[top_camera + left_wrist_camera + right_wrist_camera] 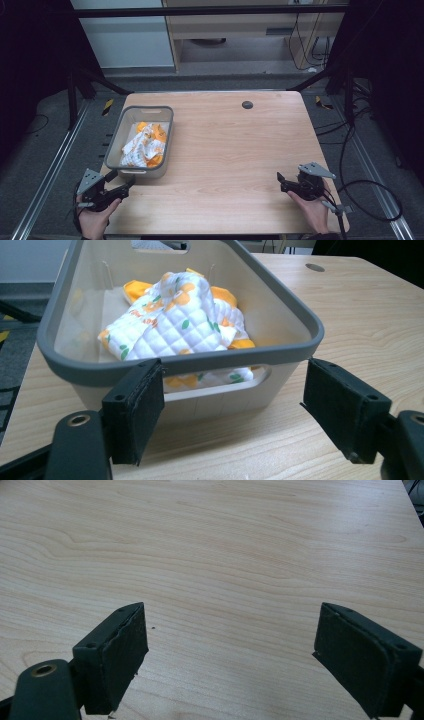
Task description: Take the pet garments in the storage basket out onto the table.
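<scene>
A grey plastic bin stands on the left part of the wooden table. Inside it lies a crumpled white quilted cloth with orange flowers and green leaves. My left gripper is held open just in front of the bin's near wall, jaws wide apart and empty. My right gripper hovers open over bare wood near the front right corner, nothing between its jaws.
A small dark round grommet sits in the table's far side. Metal frame rails run along both sides of the table, and cables lie on the floor at right.
</scene>
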### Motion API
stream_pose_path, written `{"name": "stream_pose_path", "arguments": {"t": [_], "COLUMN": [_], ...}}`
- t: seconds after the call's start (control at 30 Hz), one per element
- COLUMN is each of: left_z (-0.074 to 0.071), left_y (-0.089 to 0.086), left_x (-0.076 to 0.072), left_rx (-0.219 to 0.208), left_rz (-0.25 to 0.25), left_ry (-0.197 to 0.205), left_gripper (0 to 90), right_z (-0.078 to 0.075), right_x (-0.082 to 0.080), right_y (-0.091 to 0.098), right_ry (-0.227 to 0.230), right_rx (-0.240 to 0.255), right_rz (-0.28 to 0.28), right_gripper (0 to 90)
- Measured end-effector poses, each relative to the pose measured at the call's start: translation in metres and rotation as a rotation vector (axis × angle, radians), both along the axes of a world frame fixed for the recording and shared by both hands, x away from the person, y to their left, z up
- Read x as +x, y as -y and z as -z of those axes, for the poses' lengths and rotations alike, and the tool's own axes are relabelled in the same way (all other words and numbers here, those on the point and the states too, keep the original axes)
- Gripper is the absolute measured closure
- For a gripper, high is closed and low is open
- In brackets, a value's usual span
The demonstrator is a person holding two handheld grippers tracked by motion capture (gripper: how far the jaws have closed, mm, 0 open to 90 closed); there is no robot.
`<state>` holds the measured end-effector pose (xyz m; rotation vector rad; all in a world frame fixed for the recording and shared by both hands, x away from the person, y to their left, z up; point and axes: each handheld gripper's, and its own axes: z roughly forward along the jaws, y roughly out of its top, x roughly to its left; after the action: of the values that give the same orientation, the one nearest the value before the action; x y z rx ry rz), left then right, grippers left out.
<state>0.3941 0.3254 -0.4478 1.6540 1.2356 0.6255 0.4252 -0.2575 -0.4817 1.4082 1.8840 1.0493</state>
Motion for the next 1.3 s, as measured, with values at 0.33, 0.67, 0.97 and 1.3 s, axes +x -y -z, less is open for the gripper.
{"name": "stream_pose_path", "arguments": {"t": [0.33,0.67,0.97,1.3], "left_z": [-0.016,-0.037,-0.046,-0.059], "left_y": [-0.003,-0.004,0.002,0.009], "left_x": [0.005,0.01,0.02,0.037], "left_rx": [-0.021,-0.035,-0.021,-0.016], "left_rz": [-0.02,-0.015,0.014,0.042], "left_ry": [0.039,0.072,0.069,0.076], "left_gripper": [24.2,24.1,24.0,24.0], "right_z": [0.001,0.002,0.001,0.0], "right_x": [0.0,-0.002,-0.003,-0.003], "right_y": [0.003,0.004,0.008,0.008], "right_ry": [0.017,0.029,0.034,0.037], "right_rx": [-0.005,-0.019,-0.007,-0.002], "right_rz": [0.002,0.003,0.01,0.012], "right_gripper": [13.7,13.7,13.7,13.9]}}
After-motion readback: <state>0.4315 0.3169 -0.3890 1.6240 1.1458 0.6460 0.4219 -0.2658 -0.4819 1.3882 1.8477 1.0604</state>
